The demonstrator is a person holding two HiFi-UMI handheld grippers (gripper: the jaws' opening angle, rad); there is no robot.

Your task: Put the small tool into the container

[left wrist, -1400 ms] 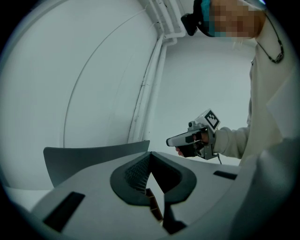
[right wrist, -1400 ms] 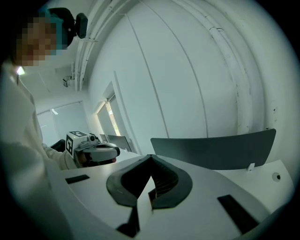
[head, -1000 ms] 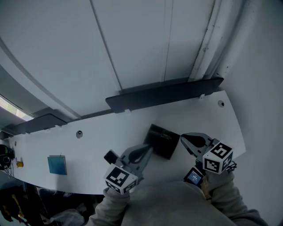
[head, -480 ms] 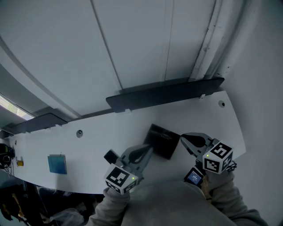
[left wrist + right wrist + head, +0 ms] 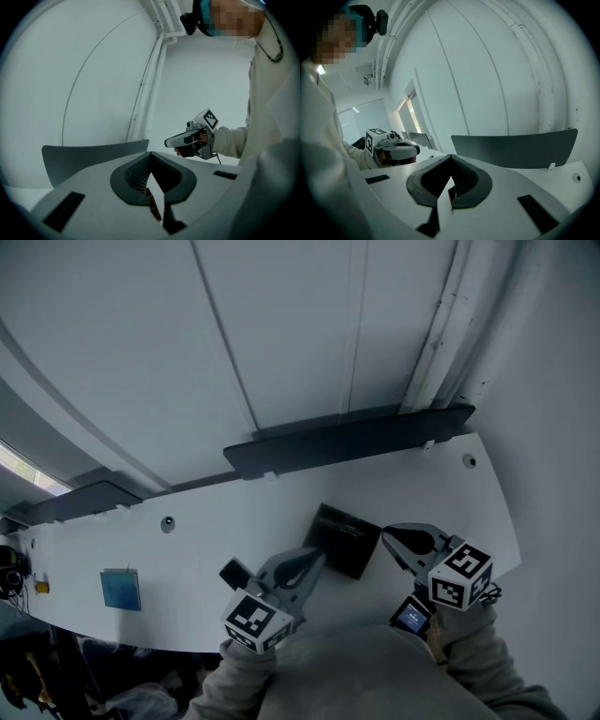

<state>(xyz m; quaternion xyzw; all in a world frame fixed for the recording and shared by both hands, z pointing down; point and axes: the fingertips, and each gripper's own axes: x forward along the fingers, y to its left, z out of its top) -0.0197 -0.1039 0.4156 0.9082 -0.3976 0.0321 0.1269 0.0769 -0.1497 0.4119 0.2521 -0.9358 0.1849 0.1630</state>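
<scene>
Head view: jaws pressed together and empty on both. The left gripper point(image 5: 315, 559) and right gripper point(image 5: 385, 534) flank the black square container point(image 5: 345, 540), which sits between their tips on the white desk point(image 5: 216, 521). No small tool shows: it is either already inside the container or still to be found elsewhere.

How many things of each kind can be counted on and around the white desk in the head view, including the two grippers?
Grippers: 2, the left gripper and the right gripper
Black container: 1
Blue square object: 1
Dark divider panels: 2
Total: 6
</scene>
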